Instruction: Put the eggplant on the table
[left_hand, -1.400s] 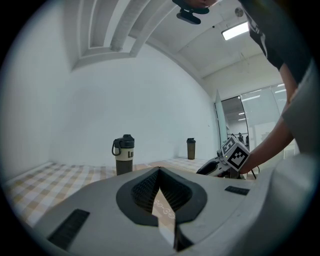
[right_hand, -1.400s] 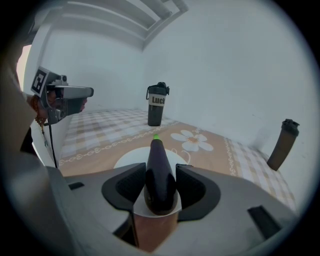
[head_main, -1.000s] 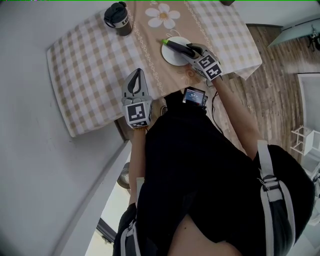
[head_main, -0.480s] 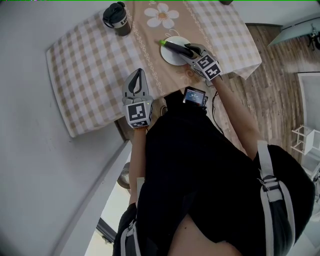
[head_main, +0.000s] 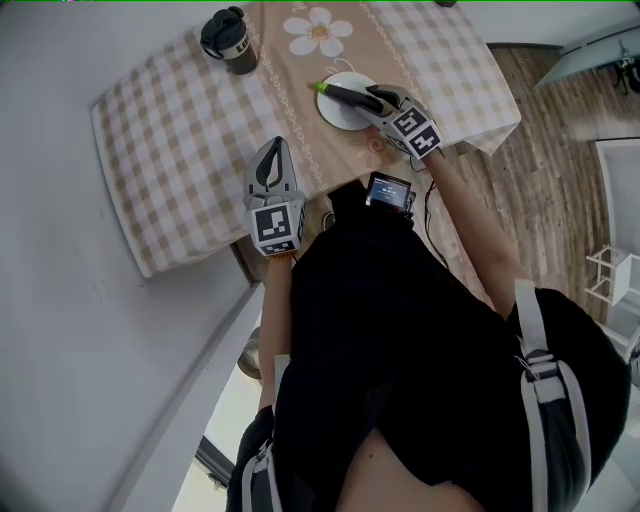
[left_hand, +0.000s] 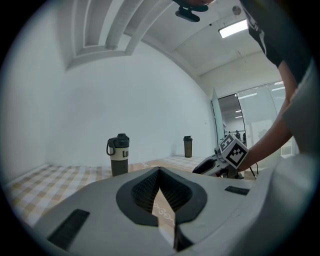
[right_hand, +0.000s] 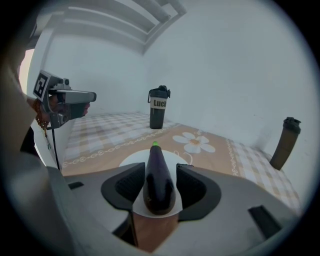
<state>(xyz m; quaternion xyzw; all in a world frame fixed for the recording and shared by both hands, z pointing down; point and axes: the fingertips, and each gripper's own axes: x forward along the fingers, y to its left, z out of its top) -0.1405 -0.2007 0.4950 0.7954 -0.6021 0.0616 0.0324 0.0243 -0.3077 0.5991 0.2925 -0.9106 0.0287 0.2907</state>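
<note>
Eggplant, long, dark purple, green-tipped (right_hand: 158, 176): gripped in right tongs (right_hand: 160, 186) at round white plate (head_main: 338, 114); transfer to checked-cloth counter (head_main: 180, 150) pending. Left tongs (left_hand: 159, 192) closed, empty.

The eggplant (right_hand: 159, 192) has smooth, glossy skin. The plate (head_main: 338, 118) looks smooth and matt white. The desk cloth (head_main: 180, 150) is woven fabric (checked). The right hand-held gripper (right_hand: 160, 169) is matt grey plastic, and the floor (head_main: 560, 160) is wood-grained.

The right gripper (head_main: 378, 99) is gripping the dark eggplant (head_main: 345, 92) over the white plate (head_main: 343, 116) (green tip pointing away from the person), while the left gripper (head_main: 274, 150) is hanging by the checked tablecloth's (head_main: 170, 140) near edge.
</note>
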